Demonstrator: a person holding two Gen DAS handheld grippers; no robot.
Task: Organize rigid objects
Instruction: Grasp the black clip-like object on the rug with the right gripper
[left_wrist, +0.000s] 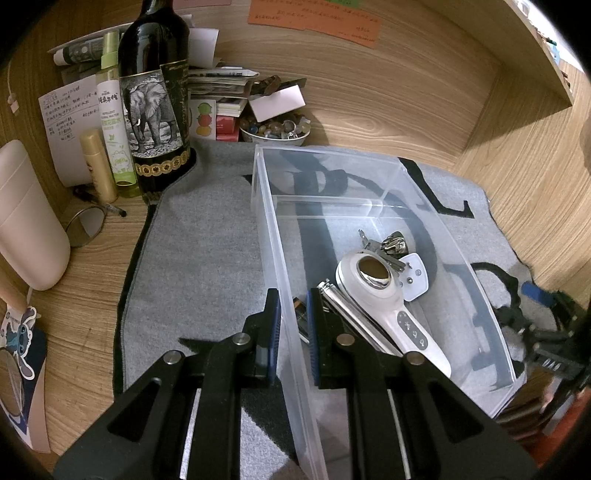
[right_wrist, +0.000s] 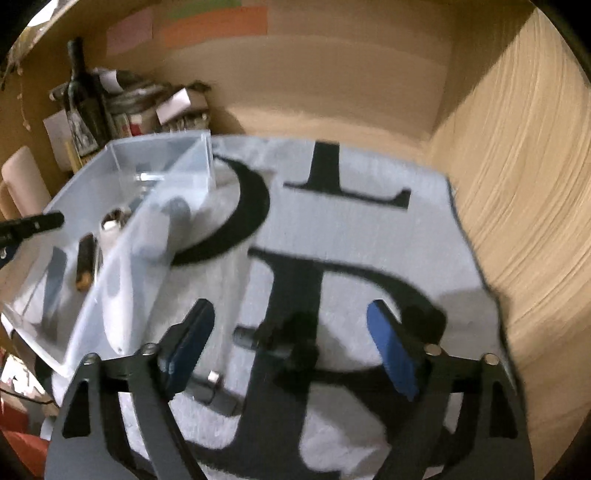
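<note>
We count one clear plastic rectangular bin (left_wrist: 373, 206) on the grey felt mat with black letters (left_wrist: 207, 240). The left gripper (left_wrist: 293, 325) is clamped on the bin's near side wall, one pad either side. Inside the bin: one white handheld device with a chrome oval head (left_wrist: 380, 295), one key bunch (left_wrist: 388, 243), one metal clipper-like tool (left_wrist: 347, 310). The right gripper (right_wrist: 291, 332) hangs over the mat with jaws wide apart, nothing gripped; one small dark object (right_wrist: 280, 343), blurred, lies between them. One dark elephant-label bottle (left_wrist: 155, 92) stands behind.
</note>
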